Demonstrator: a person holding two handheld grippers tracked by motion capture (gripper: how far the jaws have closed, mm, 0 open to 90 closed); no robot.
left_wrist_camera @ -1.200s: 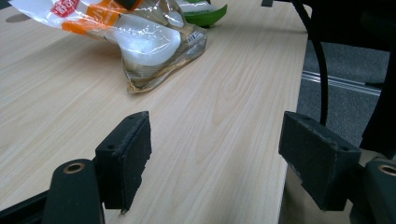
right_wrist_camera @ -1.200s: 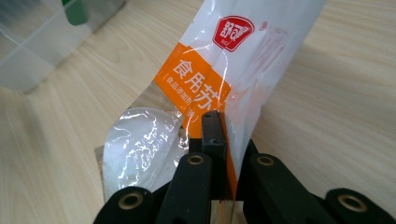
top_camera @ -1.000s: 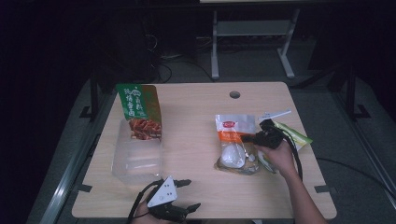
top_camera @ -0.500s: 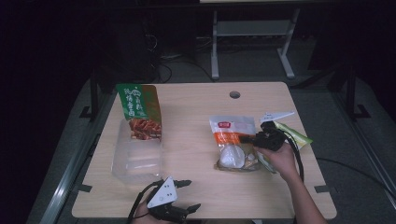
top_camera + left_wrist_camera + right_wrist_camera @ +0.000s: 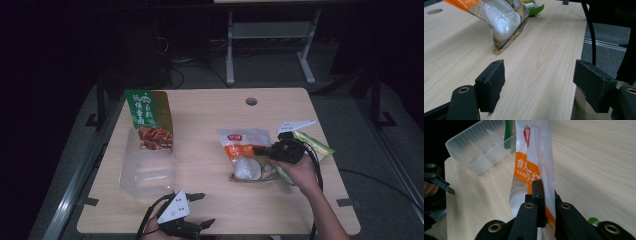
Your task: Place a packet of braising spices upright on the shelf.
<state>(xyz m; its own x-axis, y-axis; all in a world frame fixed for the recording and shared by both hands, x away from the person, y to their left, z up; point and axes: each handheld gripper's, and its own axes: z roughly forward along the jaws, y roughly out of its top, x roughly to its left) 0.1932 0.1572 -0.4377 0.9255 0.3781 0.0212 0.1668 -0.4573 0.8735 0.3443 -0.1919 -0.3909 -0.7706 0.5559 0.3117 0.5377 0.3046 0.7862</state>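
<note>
While the right tongs (image 5: 261, 149) pinch the orange snack pouch (image 5: 243, 150) by its edge, likely to lift it, the left tongs (image 5: 202, 210) wait wide at the desk's (image 5: 210, 115) near edge.

My left gripper (image 5: 197, 210): black frame, two black jaws with thick rectangular pads (image 5: 491, 85), rough at the edges. Round brass-coloured eyelets at the jaw bases. Grey three-cornered plate on top, small dark dots on it. Black cable loops off its rear.

My right gripper (image 5: 260, 149): same black build, brass-ringed pivot holes along its linkage arms, a small screw hole in the slim pad face. Grey three-cornered plate above. Black cable trails along my bare forearm; no sleeve.
</note>
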